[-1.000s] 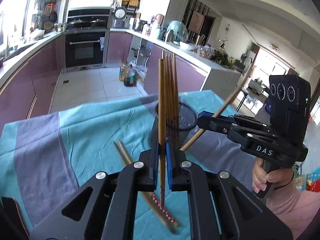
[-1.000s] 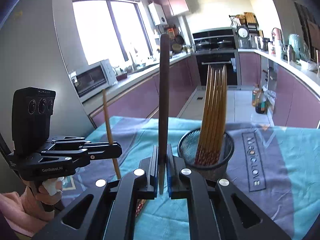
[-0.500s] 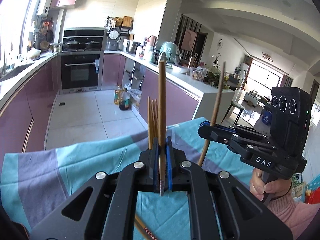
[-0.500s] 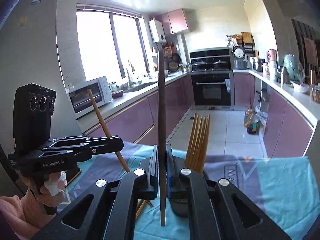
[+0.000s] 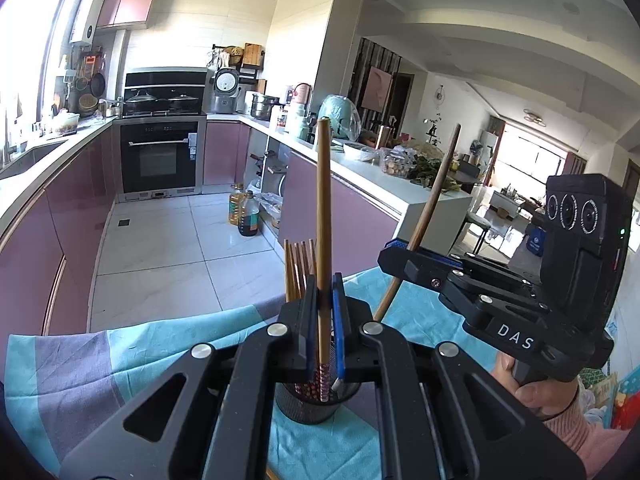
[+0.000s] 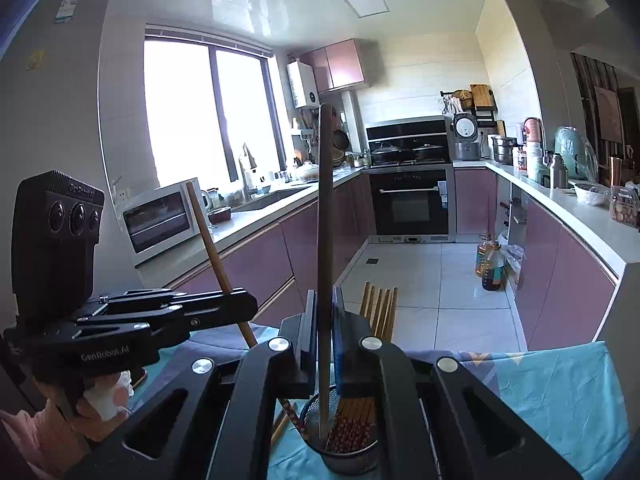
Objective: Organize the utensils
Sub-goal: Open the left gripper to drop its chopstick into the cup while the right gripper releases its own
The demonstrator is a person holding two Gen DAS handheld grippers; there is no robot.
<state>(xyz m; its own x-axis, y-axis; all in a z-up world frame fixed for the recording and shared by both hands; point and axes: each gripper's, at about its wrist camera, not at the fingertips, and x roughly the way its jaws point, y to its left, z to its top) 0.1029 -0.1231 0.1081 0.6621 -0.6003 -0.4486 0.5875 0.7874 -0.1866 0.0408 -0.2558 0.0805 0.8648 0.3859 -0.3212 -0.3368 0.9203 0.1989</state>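
From the left wrist view, your left gripper [image 5: 325, 320] was clenched on one light chopstick [image 5: 323, 216], held nearly upright with its patterned tip hanging over the mesh holder [image 5: 316, 404] on the teal cloth [image 5: 132, 356]. Several chopsticks [image 5: 298, 268] already stood in that holder. Your right gripper [image 5: 394, 250] (seen side-on) pinched a darker chopstick [image 5: 434, 194], tilted.

From the right wrist view, the right gripper [image 6: 322, 332] was clamped on that darker chopstick [image 6: 325, 240], its lower end inside the holder's [image 6: 352, 460] rim. A stray one [image 6: 292, 414] appeared to lie on the cloth beside the holder, so I'd judge the job well along: two in hand, a little left.
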